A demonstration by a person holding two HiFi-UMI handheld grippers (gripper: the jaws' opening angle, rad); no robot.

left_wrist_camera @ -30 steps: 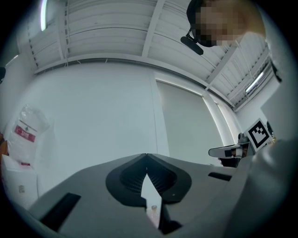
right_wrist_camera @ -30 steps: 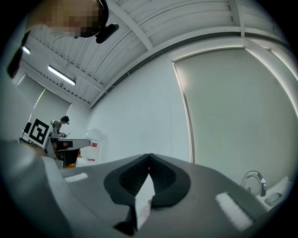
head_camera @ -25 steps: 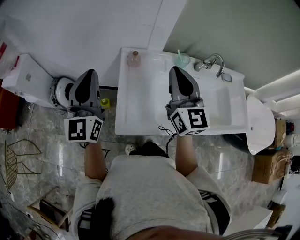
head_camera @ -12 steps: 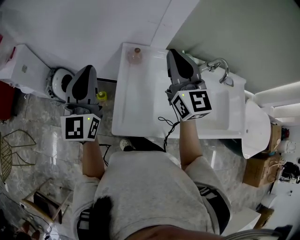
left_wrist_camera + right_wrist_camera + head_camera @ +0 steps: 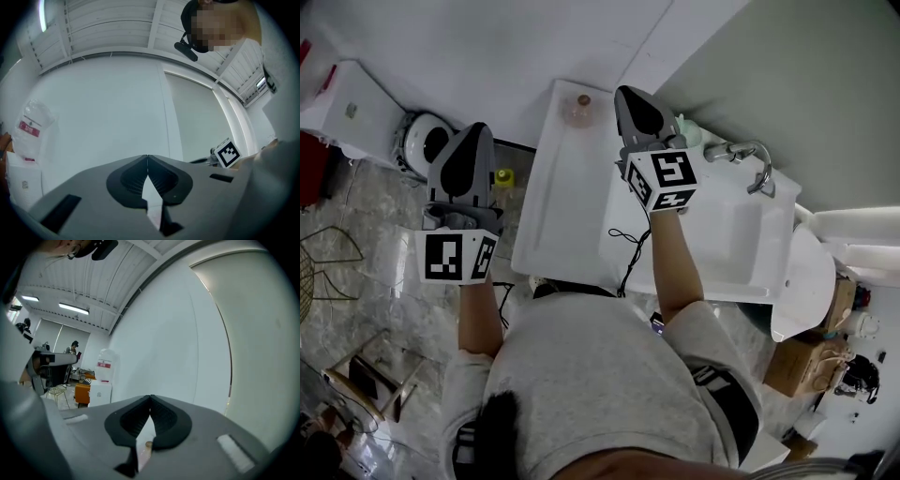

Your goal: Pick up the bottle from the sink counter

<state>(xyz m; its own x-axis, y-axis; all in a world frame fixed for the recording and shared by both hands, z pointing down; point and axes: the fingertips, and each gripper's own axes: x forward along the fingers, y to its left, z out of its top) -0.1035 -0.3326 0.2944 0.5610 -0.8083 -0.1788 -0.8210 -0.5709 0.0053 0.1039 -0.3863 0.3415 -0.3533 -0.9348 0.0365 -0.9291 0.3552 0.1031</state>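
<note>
Bottle [image 5: 579, 111] stands at the back left corner of the white sink counter [image 5: 561, 211], just left of the right gripper [image 5: 630, 97]. Left gripper [image 5: 474, 133] hangs beside the counter. Both grippers' jaws are clenched together, empty.

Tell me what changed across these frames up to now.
The right tool moved forward over the counter toward its back edge, ending near the bottle but apart from it; it is shut, with nothing taken hold of. The left tool stayed off the counter's left side, shut; the bottle stayed in its back corner.
</note>
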